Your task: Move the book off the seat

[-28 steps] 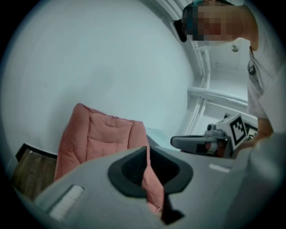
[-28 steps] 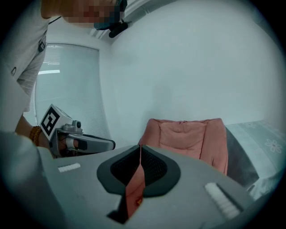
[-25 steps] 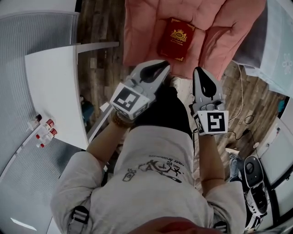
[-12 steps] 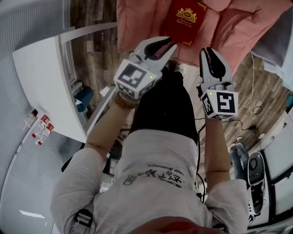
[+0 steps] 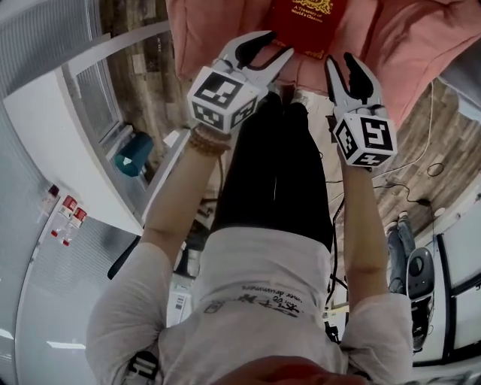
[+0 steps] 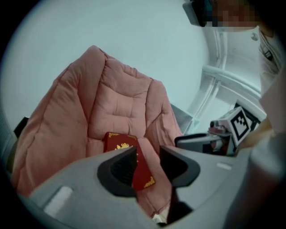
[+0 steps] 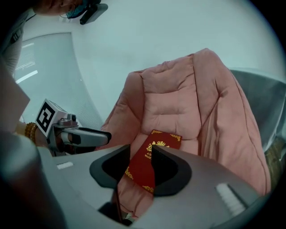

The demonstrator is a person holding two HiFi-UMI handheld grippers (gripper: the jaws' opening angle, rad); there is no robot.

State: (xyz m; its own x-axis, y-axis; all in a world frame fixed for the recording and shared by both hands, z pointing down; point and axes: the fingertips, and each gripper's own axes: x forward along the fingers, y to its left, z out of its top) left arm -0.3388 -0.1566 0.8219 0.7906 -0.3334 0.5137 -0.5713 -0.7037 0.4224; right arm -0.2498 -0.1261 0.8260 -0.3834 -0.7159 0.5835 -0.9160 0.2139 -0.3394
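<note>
- Seat (image 5: 406,45): pink padded armchair across the top of the head view, straight ahead of the person. It carries the book (image 5: 308,22) on its cushion, and the backrest rises behind.
- Book: red cover with a gold emblem, lying face up on the seat, untouched.
  - It lies ahead of and below both tools.
  - Its long axis runs from the seat's front edge toward the backrest, roughly along the line in which the tools point.
  - Its near short edge faces the person and falls between the two tips in the head view.
- Pair of tools: the left tongs (image 5: 279,43) and the right tongs (image 5: 342,62) are held side by side on outstretched arms, one to each side of the person's legs.
  - Both point forward and tilt down at the seat, with the marker cubes toward the person.
  - The left tongs angle inward toward the book's near left corner; the right tongs point straight on toward its near right corner.
  - Neither is clearly nearer, so an approach to the near edge from both sides seems likely.
- Jaws: both pairs stand partly open, having just been opening, and hold nothing. In each gripper view the book shows through the gap, well beyond the pads and without contact.
</note>
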